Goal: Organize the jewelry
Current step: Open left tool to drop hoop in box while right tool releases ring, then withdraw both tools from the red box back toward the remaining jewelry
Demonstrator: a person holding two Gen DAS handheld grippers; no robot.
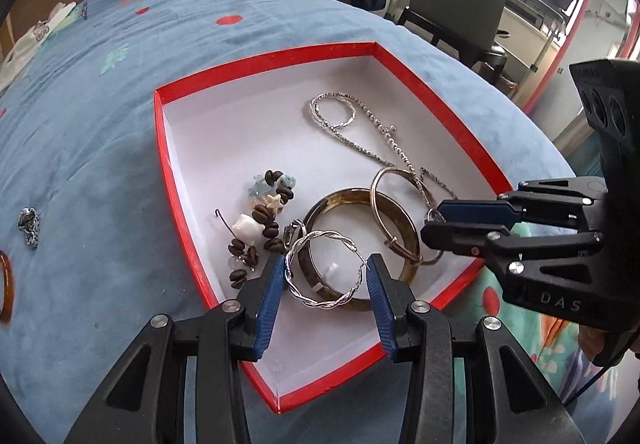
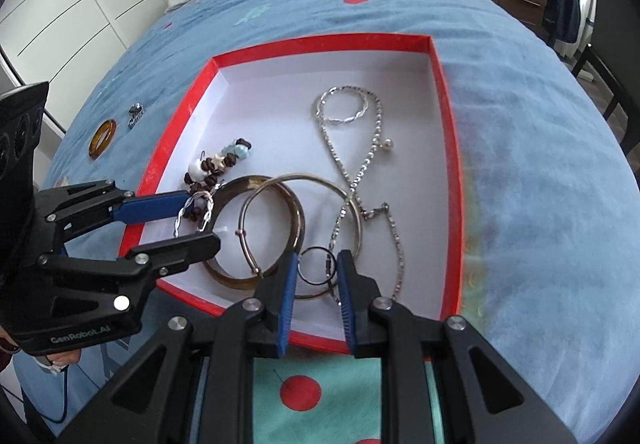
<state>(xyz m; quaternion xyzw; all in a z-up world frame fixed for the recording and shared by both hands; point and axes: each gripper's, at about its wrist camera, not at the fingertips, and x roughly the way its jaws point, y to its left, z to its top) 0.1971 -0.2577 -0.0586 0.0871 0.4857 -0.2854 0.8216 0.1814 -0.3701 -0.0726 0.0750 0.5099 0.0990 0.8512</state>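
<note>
On the blue bedspread point(image 1: 100, 131), far left in my left wrist view, I note an amber ring point(image 1: 6, 286) and a small metal charm point(image 1: 29, 226), both outside the red box point(image 1: 276, 57). Inside the box, nearest its left wall, lies the bead bracelet point(image 1: 260, 222), strung loosely along the box's near-to-far line. My left gripper point(image 1: 326, 274) has its blue pads on either side of the twisted silver hoop point(image 1: 324, 270); the pads touch the hoop's left and right edges, so I read it as pinched, plane tilted toward the camera. The hoop overlaps the wide brown bangle point(image 1: 352, 244), which rests flat with the thin gold bangle point(image 1: 394, 211) crossing its right side. A silver chain point(image 1: 376, 127) runs from the far centre diagonally toward the near right corner. At the right, my right gripper point(image 2: 318, 270) has its fingers set narrowly about a small dark ring point(image 2: 316, 268); I cannot tell whether they press on it
</note>
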